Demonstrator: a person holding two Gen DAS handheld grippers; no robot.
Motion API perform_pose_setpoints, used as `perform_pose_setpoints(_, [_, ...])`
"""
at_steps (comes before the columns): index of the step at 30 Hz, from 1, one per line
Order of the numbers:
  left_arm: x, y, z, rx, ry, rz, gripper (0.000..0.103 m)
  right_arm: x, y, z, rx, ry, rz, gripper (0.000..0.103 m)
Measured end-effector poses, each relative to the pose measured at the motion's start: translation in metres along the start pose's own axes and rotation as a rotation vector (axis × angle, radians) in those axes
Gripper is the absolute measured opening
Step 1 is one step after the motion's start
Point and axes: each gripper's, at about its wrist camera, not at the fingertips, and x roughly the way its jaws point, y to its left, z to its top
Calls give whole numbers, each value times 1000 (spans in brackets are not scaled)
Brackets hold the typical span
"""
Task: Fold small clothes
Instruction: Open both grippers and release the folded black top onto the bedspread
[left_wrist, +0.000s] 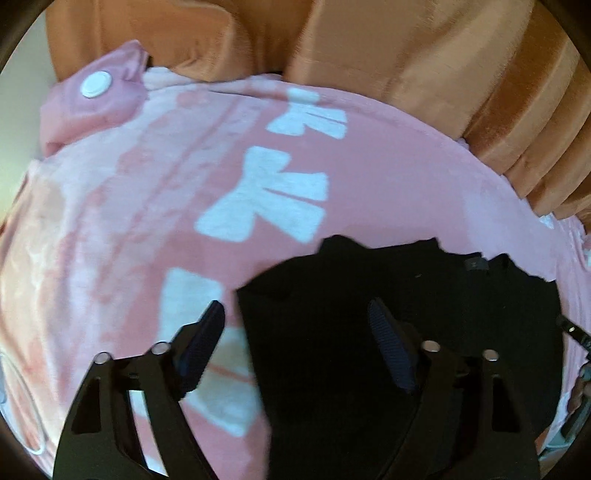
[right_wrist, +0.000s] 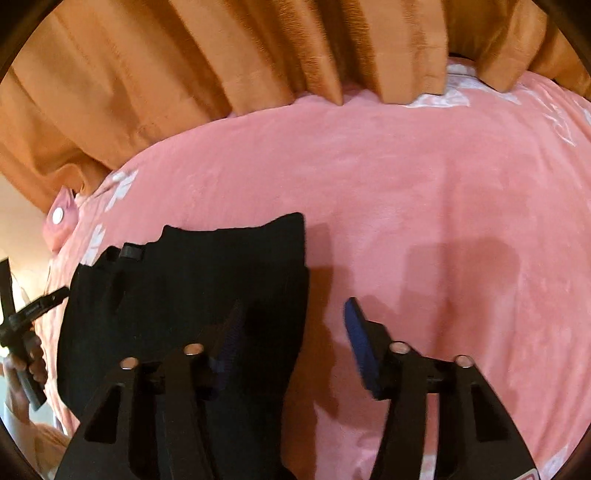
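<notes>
I'm holding my left gripper parted over the left edge of the black garment, grasping nothing. My right gripper is straddling its right edge, jaws apart too. The garment is lying flat on the pink blanket, below the orange curtain.

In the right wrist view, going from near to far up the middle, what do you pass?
Right tool → black garment → pink blanket → orange curtain.
</notes>
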Motion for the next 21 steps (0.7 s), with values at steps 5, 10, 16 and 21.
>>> perform_pose_setpoints(5, [15, -16, 3, -15, 37, -9, 10, 7, 16, 0, -22, 27, 38, 8])
perform_pose_setpoints(10, [-22, -12, 2, -61, -55, -44, 5, -20, 25, 4, -44, -57, 76, 4])
perform_pose_setpoints(16, [-1, 26, -5, -116, 34, 42, 5, -33, 6, 1, -34, -72, 64, 4])
perform_pose_setpoints(21, [-10, 20, -8, -66, -3, 46, 5, -15, 8, -5, -18, -9, 40, 3])
